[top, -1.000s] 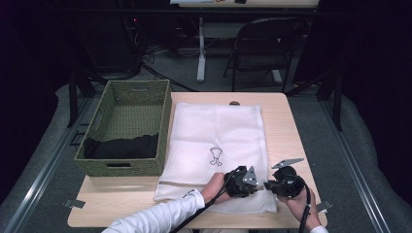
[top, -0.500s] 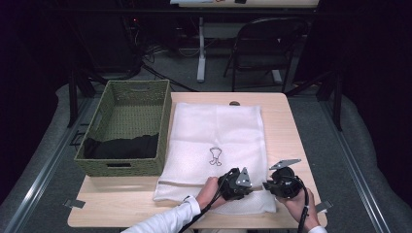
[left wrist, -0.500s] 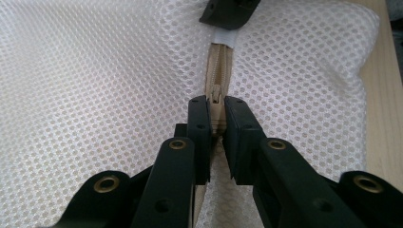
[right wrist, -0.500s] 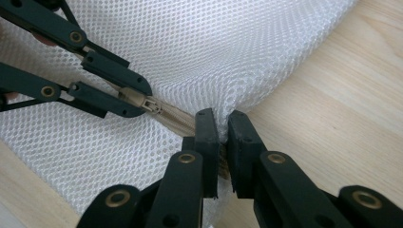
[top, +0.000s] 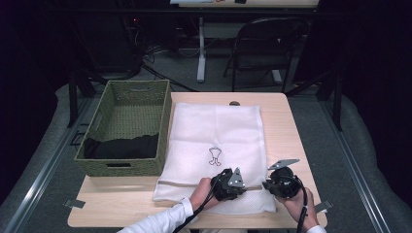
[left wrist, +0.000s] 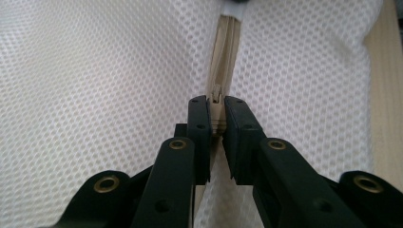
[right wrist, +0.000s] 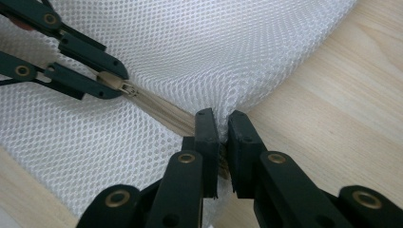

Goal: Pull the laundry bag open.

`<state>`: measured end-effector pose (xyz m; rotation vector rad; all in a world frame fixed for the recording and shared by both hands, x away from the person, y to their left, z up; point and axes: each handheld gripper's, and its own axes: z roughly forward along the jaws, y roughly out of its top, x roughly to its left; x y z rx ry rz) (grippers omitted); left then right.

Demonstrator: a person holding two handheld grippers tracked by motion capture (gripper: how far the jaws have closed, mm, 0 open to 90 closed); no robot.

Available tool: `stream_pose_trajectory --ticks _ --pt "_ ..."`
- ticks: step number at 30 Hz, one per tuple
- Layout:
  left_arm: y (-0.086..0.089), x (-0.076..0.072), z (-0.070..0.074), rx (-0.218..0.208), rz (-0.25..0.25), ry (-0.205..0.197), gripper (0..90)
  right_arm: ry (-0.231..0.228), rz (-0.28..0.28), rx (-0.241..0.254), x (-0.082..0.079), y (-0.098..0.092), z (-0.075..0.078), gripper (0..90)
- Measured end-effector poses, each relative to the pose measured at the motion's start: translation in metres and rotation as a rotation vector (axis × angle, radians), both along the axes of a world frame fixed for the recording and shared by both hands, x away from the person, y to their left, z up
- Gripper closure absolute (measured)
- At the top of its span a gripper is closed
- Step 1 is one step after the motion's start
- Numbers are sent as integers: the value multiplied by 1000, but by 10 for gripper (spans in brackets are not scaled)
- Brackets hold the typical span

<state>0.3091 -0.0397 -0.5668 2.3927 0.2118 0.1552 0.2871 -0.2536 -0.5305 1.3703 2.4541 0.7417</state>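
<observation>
Now zip (top: 252, 188) runs L-R btwn both tongs.

The table (top: 296, 141) has a light wood top with rounded corners. A white mesh bag (top: 218, 141) lies flat on its middle and right part. A green woven basket (top: 127, 131) stands on the left edge, just beside the bag, partly overhanging the table's side.

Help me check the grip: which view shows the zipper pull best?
The left gripper view: the zipper pull sits close-up between its closed jaws. The right gripper view shows it smaller, held by the left gripper; the high view hides it.
</observation>
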Motion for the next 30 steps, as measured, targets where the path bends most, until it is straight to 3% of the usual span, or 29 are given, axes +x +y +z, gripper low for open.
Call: stream_pose_trajectory --ticks 11,14,16,19,26,30 --pt "22 5 -3 -6 48 33 816 -7 -19 -14 5 -3 -2 845" --pt "28 5 2 7 51 20 816 -11 -18 -19 6 -5 -3 845" --pt "33 6 4 -13 67 26 816 -14 -17 -25 6 -6 -3 845" --pt "40 7 5 0 65 31 816 -20 -24 -20 5 -6 -1 845" --pt "43 7 3 -12 64 50 816 -18 -26 -16 3 -9 0 845" --pt "45 6 3 16 52 36 816 -25 -36 -14 2 -12 1 845"
